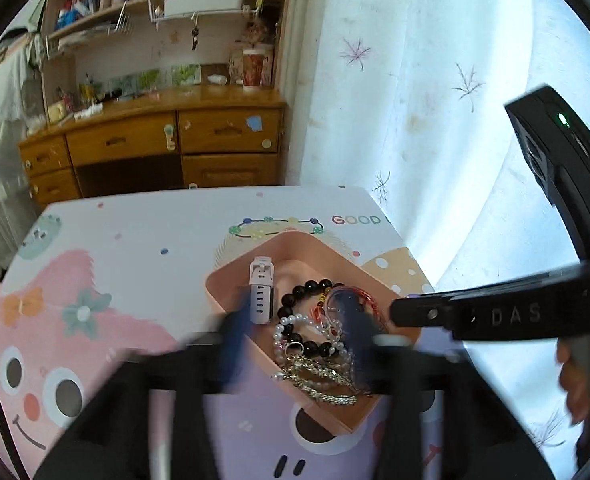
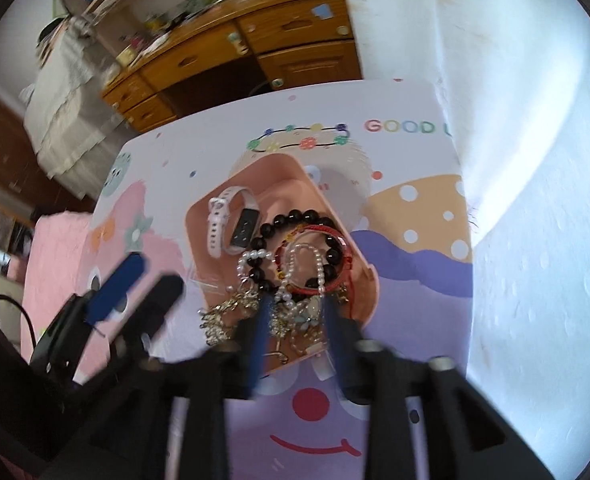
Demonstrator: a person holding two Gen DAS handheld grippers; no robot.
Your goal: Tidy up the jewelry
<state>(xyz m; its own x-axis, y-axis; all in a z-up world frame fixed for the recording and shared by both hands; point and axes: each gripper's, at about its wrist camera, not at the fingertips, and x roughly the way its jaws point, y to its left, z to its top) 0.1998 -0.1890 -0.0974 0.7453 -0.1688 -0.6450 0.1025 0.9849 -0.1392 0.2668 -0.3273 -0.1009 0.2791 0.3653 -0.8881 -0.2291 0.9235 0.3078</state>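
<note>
Tray: pink shallow tray (image 2: 283,168), rounded corners, sits on the cartoon-print table top (image 2: 415,420), towards its far right part.
Tray contents: white watch (image 2: 231,224) with dark face lies at the left end; black bead bracelet (image 2: 295,216) beside it; red cord bracelet (image 2: 327,236) overlaps the beads; pearl strands (image 2: 251,258) and gold chains (image 2: 223,320) heaped at the near end, tangled together.
Spill: some gold chain hangs over the tray's near-left rim onto the table.
Left gripper (image 1: 295,336): jaws apart, nothing between the pads; blue fingers blurred, hovering over the near half of the tray.
Right gripper (image 2: 299,320): jaws partly apart, straddling the pearl-and-chain heap; cannot tell whether the pads touch it, no clamp visible.
Obstruction: each gripper's fingers hide part of the heap in its own view.
Surroundings: wooden desk (image 1: 155,136) with drawers and shelves behind; white curtain (image 1: 415,80) to the right.
</note>
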